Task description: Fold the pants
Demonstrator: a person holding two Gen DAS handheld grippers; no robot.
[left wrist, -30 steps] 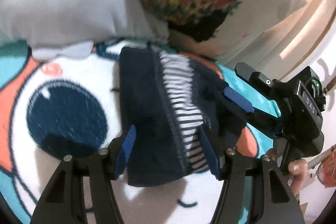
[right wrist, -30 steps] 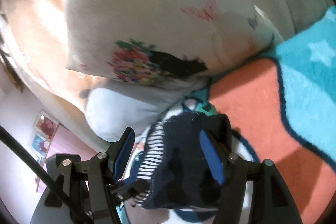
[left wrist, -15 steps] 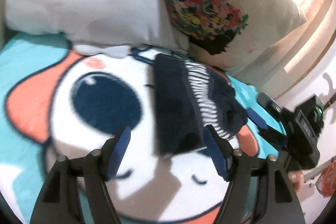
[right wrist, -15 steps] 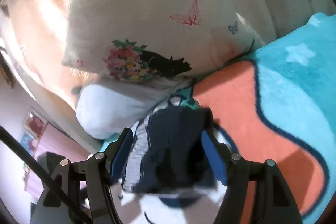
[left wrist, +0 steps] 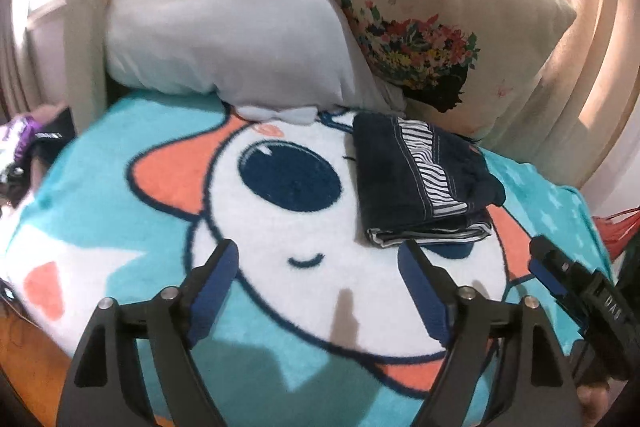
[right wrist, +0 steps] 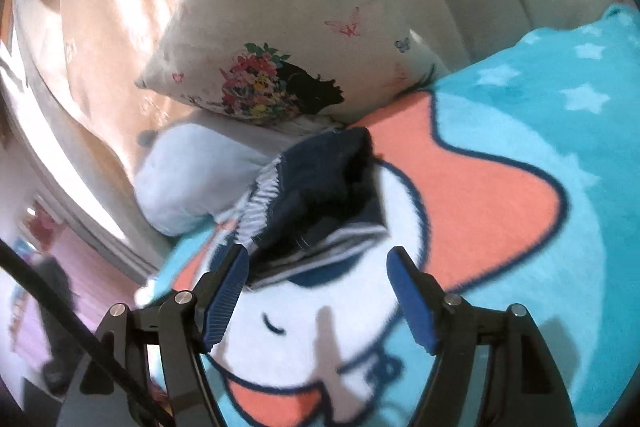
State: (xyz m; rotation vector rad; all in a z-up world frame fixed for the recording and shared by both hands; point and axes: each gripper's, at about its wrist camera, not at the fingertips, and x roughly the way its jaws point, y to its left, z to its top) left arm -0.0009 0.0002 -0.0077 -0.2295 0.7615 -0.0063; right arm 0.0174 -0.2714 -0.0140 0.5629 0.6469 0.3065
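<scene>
The navy pants (left wrist: pixel 416 175) with a striped white lining lie folded into a small stack on the cartoon blanket (left wrist: pixel 280 227), close to the pillows. In the right wrist view the same pants (right wrist: pixel 320 203) sit just beyond the fingertips. My left gripper (left wrist: pixel 316 263) hovers in front of the stack, jaws opening, nothing between them. My right gripper (right wrist: pixel 316 267) is also drawn back from the stack, jaws opening and empty. The right gripper's body (left wrist: pixel 580 303) shows at the lower right of the left wrist view.
A grey pillow (left wrist: pixel 224 35) and a cream floral cushion (left wrist: pixel 420 11) lean against the curtain behind the pants. The blanket's edge drops off at the left, where dark clutter (left wrist: pixel 32 147) lies. A pink-walled room (right wrist: pixel 40 267) shows at the far left.
Both grippers have let go of the folded pants and pulled back from them, jaws wider. The pants now lie alone on the blanket and look smaller in both views.
</scene>
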